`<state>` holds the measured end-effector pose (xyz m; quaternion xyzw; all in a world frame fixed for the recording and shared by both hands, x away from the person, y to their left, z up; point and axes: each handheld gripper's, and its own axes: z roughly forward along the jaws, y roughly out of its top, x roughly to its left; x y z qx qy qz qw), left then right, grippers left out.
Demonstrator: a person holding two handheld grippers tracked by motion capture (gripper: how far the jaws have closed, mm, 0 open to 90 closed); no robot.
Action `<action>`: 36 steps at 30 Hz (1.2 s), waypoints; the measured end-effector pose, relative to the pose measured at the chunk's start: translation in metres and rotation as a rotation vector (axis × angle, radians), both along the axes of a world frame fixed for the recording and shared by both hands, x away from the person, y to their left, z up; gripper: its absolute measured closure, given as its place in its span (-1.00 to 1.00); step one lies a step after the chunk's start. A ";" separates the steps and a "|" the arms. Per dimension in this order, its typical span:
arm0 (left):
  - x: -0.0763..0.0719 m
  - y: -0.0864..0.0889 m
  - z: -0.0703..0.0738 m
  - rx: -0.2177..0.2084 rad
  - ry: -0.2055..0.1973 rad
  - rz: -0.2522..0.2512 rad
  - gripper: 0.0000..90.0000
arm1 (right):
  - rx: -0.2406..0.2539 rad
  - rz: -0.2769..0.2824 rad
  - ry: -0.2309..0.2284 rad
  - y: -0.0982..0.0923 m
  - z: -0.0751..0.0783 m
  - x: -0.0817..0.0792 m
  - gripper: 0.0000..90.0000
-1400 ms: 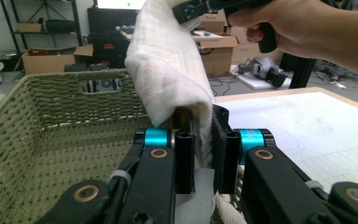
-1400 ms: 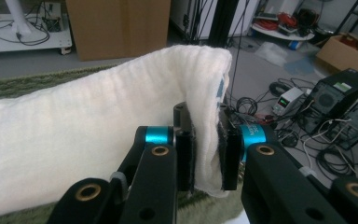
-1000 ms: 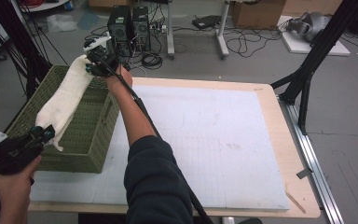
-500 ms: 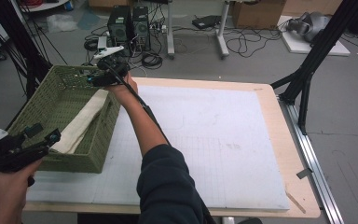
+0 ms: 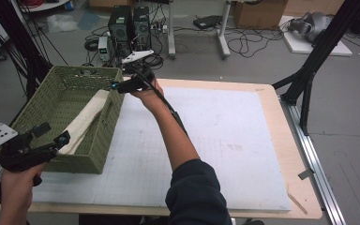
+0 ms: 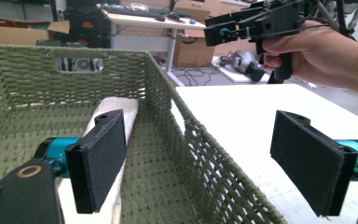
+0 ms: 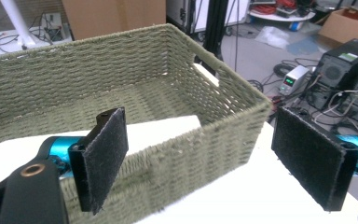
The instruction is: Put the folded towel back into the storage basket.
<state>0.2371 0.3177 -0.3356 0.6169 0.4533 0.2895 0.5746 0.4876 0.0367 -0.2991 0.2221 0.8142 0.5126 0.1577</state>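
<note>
A green woven basket (image 5: 37, 112) stands on the left of the table. Inside it a white folded cloth (image 5: 86, 117) lies along the right wall, also seen as the cloth (image 6: 119, 109) and the cloth (image 7: 161, 128). My right gripper (image 5: 119, 86) hovers open over the basket's far right corner, with the basket's corner (image 7: 242, 105) between the jaws of my right gripper (image 7: 200, 116). My left gripper (image 5: 54, 133) is open at the basket's near end. The jaws of my left gripper (image 6: 198, 121) straddle the basket's right wall (image 6: 191, 140), holding nothing.
A white mat (image 5: 215, 140) covers the wooden table (image 5: 300, 187) to the right of the basket. Beyond the far edge are computer towers (image 5: 131, 21), cables and desk legs on the floor. Black stand legs (image 5: 309, 75) rise at the right.
The cloth, held up over the basket by my right gripper a second ago, now lies inside the basket. The right gripper let go and moved right and nearer. The left gripper barely shifted.
</note>
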 end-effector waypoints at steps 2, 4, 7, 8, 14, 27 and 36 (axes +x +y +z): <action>0.001 -0.002 0.000 -0.004 -0.003 -0.011 -0.57 | 0.009 -0.001 0.003 -0.008 0.001 -0.003 -0.62; 0.002 -0.005 0.000 -0.004 -0.019 -0.024 -0.57 | 0.009 -0.003 0.004 -0.015 0.002 -0.007 -0.62; 0.003 -0.009 0.000 -0.016 -0.030 -0.043 -0.57 | 0.003 -0.002 0.007 -0.025 0.002 -0.012 -0.62; 0.003 -0.010 0.000 -0.018 -0.027 -0.050 -0.57 | 0.002 0.000 0.008 -0.029 0.003 -0.014 -0.62; 0.007 -0.021 0.000 -0.023 0.006 -0.086 -0.57 | 0.006 -0.008 -0.001 -0.049 0.005 -0.025 -0.62; 0.015 -0.039 -0.002 -0.087 -0.001 -0.133 -0.58 | 0.011 -0.045 -0.007 -0.100 0.005 -0.045 -0.62; 0.024 -0.057 -0.004 -0.080 0.000 -0.187 -0.59 | 0.017 -0.093 -0.010 -0.139 0.001 -0.061 -0.62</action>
